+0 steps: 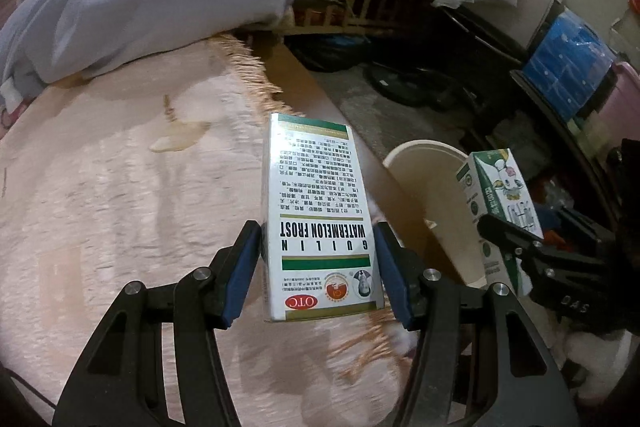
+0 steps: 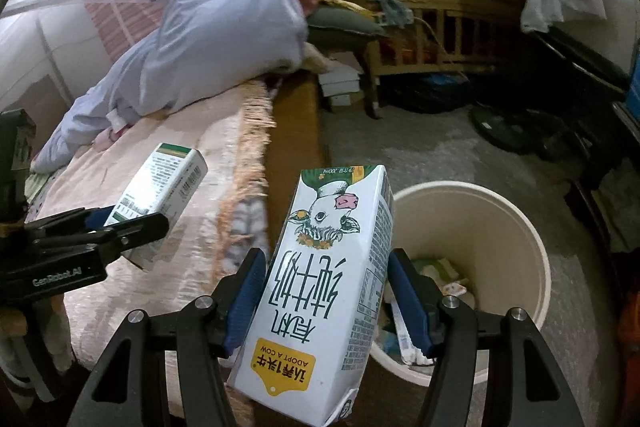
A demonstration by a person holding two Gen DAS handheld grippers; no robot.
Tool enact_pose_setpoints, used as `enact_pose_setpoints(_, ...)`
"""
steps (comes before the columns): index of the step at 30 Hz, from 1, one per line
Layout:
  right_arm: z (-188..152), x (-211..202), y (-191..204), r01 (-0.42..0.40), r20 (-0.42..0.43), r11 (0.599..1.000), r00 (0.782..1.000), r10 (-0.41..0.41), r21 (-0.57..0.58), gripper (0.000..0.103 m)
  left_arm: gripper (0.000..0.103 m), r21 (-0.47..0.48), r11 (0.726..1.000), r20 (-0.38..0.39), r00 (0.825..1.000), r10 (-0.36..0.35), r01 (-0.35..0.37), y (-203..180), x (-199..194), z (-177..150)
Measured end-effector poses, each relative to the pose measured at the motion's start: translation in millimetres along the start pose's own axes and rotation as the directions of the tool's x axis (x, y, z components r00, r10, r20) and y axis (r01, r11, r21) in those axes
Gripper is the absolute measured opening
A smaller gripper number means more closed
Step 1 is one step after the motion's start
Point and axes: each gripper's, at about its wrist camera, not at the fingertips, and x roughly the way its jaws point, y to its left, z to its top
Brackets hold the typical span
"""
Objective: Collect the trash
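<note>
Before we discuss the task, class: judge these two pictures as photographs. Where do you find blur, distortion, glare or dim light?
Left wrist view: the medicine box is sharp, its print readable; the pink blanket is smeared by motion; dark fisheye corners. Right wrist view: the milk carton is crisp; the floor beyond the bin lies dim; straight edges bow outward.

Medicine box (image 1: 320,223) reads "GUILIN WATERMELON FROST" and "OTC"; milk carton (image 2: 324,291) "ADOPT A COW" (also "200ml").
</note>
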Motion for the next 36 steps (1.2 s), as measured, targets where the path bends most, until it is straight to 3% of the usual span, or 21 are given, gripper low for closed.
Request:
enact_pose_setpoints(13,-14,14,-77,0.086,-0.038,0.989,0.996,-0.081,0.125,0.061,0.056,0.045,0.989,-0.059,0.989,-0.138,0.141,-62,38,13)
enact_pose_setpoints(20,-20,19,-105,0.082,-0.050,0.976,0.996,-0.073,0.201,0.061,0.056,0.056,0.985,-0.068,0.984,-0.162,0.166,-82,57,21)
enact_pose_setpoints(27,-20,18,-110,0.103,-0.050,0.973,0.994,-0.095,0.208,0.061,0.056,0.054,0.980,-0.054,0.980,-0.189,0.192,-86,63,21)
enact_pose_setpoints(33,-22,22,-113,0.091,-0.060,0.967,0.995,-0.079,0.236,0.062,0.057,0.027,0.983,-0.022,0.983,-0.181,0.182,-77,59,17)
enact_pose_setpoints(36,-22,21,-110,0.093,-0.056,0.968,0.995,-0.083,0.231,0.069,0.057,0.030,0.991,0.008,0.991,-0.130,0.130,-71,52,15)
